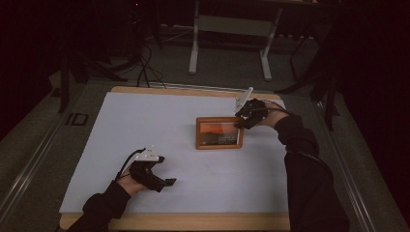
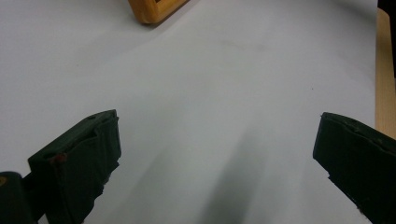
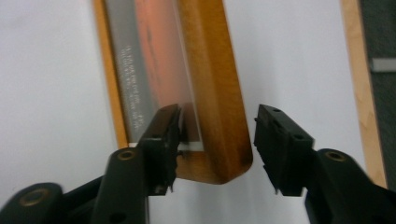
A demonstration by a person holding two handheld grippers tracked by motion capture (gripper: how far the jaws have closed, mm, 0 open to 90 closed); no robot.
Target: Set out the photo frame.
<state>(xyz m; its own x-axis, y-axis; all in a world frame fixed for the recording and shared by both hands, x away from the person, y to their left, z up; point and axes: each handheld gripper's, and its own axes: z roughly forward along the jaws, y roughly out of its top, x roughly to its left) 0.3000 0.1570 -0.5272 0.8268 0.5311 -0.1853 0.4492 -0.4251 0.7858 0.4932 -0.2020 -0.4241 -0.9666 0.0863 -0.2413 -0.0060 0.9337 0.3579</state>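
Note:
A wooden picture frame (image 1: 219,132) holding an orange sunset photo lies flat on the white sheet (image 1: 145,125), right of centre. My right gripper (image 1: 240,123) is at its far right corner. In the right gripper view that frame (image 3: 210,70) corner sits between the jaws of the gripper (image 3: 217,114): one pad rests over the glass, and the other stands clear of the wooden edge, so it is open. My left gripper (image 1: 167,182) hovers low over the sheet at the near left, with its jaws (image 2: 219,121) wide open and nothing between them. A corner of the frame (image 2: 154,9) shows ahead of it.
The sheet covers a wooden tabletop (image 1: 193,221) whose edge shows at the front and back. Beyond the table stands a white-legged stand (image 1: 232,29), and cables (image 1: 145,67) trail on the dark floor. Both sleeves come in from the bottom.

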